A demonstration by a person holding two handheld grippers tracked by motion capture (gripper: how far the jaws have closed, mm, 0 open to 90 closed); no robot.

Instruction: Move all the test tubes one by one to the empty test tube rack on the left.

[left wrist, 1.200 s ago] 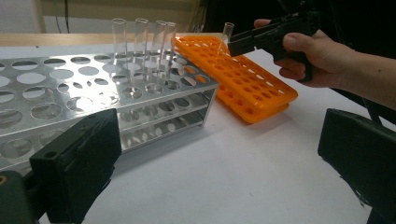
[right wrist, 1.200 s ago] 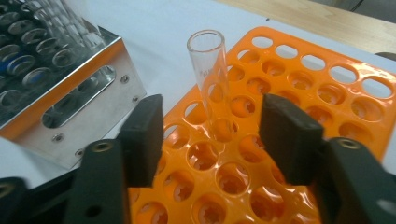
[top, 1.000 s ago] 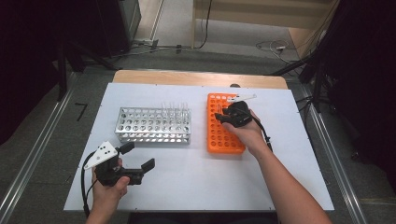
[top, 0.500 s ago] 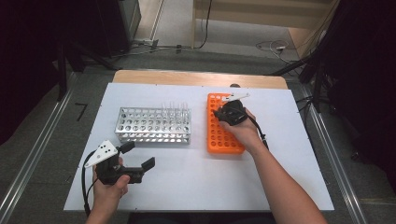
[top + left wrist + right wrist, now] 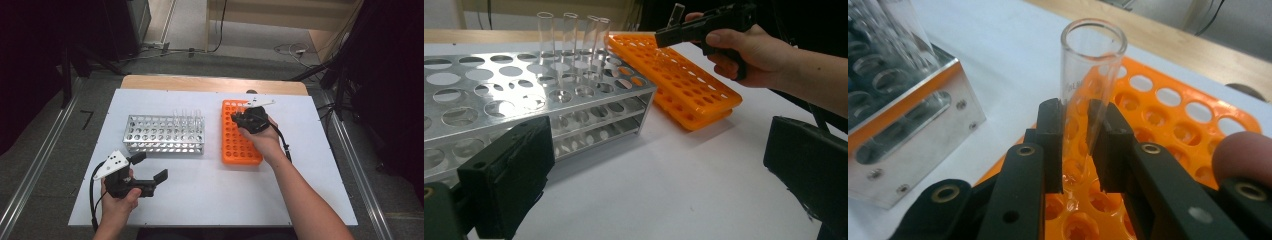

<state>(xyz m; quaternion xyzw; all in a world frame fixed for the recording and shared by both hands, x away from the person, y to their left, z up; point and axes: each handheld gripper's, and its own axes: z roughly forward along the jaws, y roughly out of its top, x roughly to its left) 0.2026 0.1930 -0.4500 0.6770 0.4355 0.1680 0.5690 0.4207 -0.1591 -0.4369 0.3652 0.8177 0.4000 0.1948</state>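
Glass, clear and empty, the test tube point(image 5: 1091, 75) stands upright between the jaws of the right tool point(image 5: 1077, 145), which have just closed on its lower wall; its open mouth rises above them. Gripping low on the tube leaves the rim free and keeps the tube vertical, which suits lifting it straight out of a hole or lowering it into one. It sits over the far end of the orange rack point(image 5: 241, 142), whose rows of round holes lie under it. To the left stands the metal rack point(image 5: 165, 134), with a few more tubes point(image 5: 570, 37) upright in its far row, so the two racks lie close enough for short transfers. The left tool point(image 5: 144, 176) rests over the white bench point(image 5: 215, 190) near the front edge, jaws wide apart and holding nothing.
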